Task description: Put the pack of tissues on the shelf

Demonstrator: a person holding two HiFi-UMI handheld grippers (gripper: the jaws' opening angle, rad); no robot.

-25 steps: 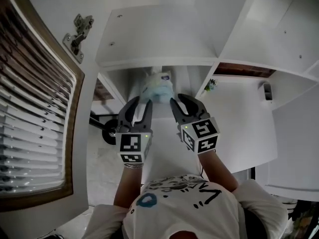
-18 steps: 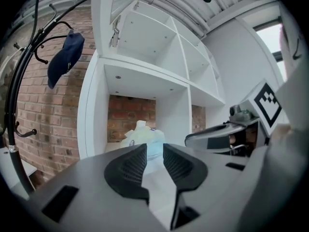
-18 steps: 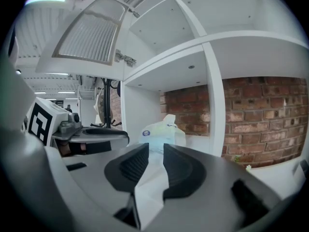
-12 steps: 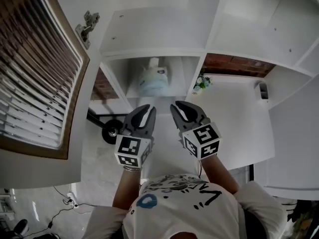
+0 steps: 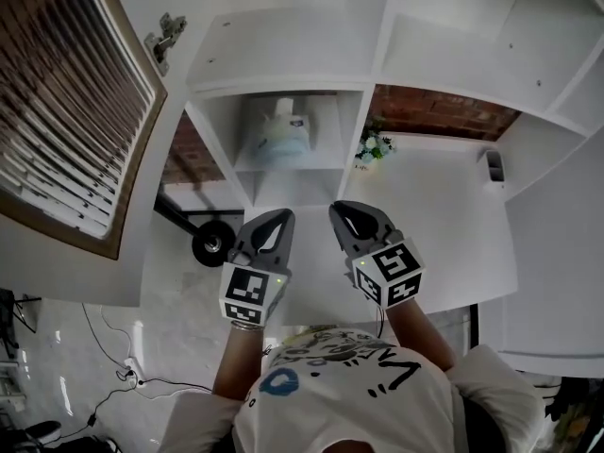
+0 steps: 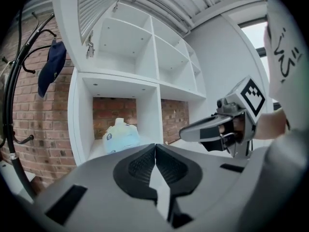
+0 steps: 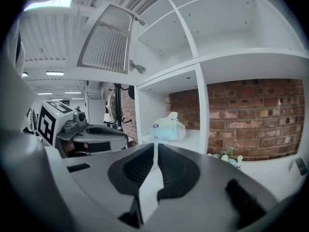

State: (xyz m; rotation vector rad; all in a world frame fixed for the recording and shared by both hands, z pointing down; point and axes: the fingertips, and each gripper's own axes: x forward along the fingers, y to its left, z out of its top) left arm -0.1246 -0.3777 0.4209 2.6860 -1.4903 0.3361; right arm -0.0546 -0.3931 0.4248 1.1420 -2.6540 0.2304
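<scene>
Tissue pack (image 5: 280,132) sits in the shelf (image 5: 294,55) cubby at twelve o'clock; left gripper (image 5: 283,217) and right gripper (image 5: 340,210) both closed, empty.

I'm looking at a white cubby shelf (image 5: 283,50) set against a red brick wall (image 5: 439,113), its louvred door (image 5: 66,111) swung open at the left, a black coat stand (image 7: 118,110) beside it, and cables (image 5: 113,371) trailing over a pale glossy floor (image 5: 184,343).
</scene>
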